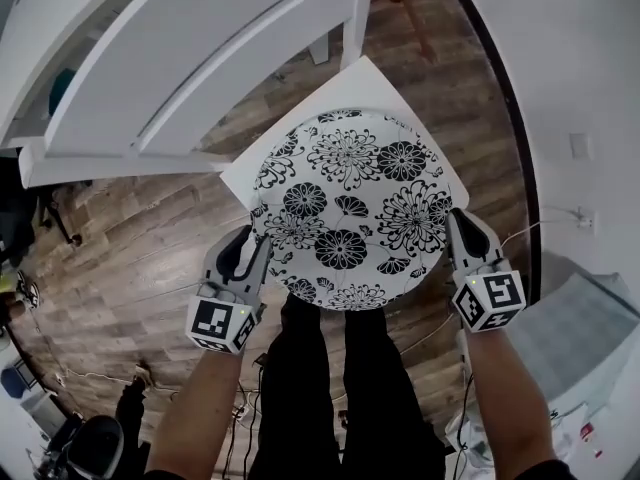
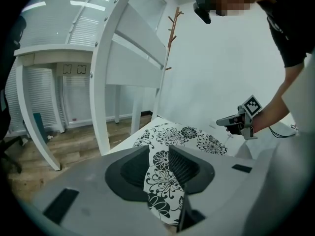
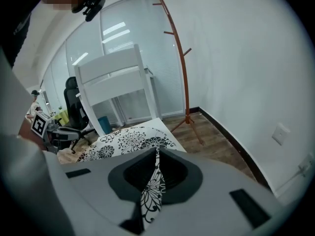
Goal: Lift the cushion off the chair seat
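The round flowered cushion (image 1: 350,208) is lying over the white chair seat (image 1: 368,76), covering most of it, with its near edge reaching out past the seat's front. The right gripper (image 1: 458,230) is clamping the cushion's rim at the seat's right side, its jaws pinched tight on the fabric. The left gripper (image 1: 256,240) is sitting at the rim on the seat's left side, but its jaws are standing apart: the fabric is lying between them without being squeezed. The lift is looking barely begun at best. Whether the cushion is resting on the seat or hanging just above it, I cannot tell. Still remaining, by my reading: a firm left-side grip, then raising the cushion clear of the seat.
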Available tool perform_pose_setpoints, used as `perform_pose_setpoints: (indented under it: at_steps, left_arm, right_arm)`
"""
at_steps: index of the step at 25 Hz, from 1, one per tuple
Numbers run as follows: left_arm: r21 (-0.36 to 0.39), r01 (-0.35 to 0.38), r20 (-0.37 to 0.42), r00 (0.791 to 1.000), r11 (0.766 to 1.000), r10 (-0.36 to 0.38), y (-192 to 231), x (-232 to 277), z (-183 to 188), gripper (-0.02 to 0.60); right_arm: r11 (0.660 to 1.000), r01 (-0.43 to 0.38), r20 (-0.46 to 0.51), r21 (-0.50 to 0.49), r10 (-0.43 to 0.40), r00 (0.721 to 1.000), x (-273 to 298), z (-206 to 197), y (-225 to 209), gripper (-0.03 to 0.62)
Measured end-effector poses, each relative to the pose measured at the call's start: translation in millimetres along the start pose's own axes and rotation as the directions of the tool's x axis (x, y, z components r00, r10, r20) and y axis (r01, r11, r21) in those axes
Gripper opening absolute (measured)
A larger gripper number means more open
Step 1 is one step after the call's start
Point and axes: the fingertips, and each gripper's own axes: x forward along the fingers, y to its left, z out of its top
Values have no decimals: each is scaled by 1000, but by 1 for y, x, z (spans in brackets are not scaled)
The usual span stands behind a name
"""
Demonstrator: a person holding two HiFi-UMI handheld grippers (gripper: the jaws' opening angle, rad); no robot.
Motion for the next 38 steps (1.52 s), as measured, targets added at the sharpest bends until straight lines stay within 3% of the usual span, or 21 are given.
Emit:
perform_pose_setpoints:
  at_steps: [4,7,11,17,23,31,38]
  left_arm:
    - [-2,-9,-18,1000,1000,9,5,6,-15,115]
    - [-4,-8,-38,999,1000,8,9,11,-28,129]
    - [-16,-21,-85,996,1000,19,19,12,-48,130]
    - [-1,-42,-128,991,999,41,26,11,-64,166]
    - [-35,-39,-180,983,999,32,25,16,-88,166]
    - [-112,-65,-193,980,992,42,29,22,-99,172]
    - [-131,-59,-204,978,990,31,26,26,-103,172]
  right_arm:
    - [999,-21,-34,40,22,999,9,-16,-8,36]
    - [999,-19,-89,46,23,996,18,-31,-16,177]
    - [999,-4,-137,49,11,991,29,-47,-20,235]
    - [998,18,-172,54,-8,985,32,-61,-29,259]
    - [998,21,-205,51,-10,979,36,-76,-35,270]
    - [998,12,-221,65,3,975,45,-84,-38,272]
    - [993,35,-242,110,-7,970,50,-94,-42,272]
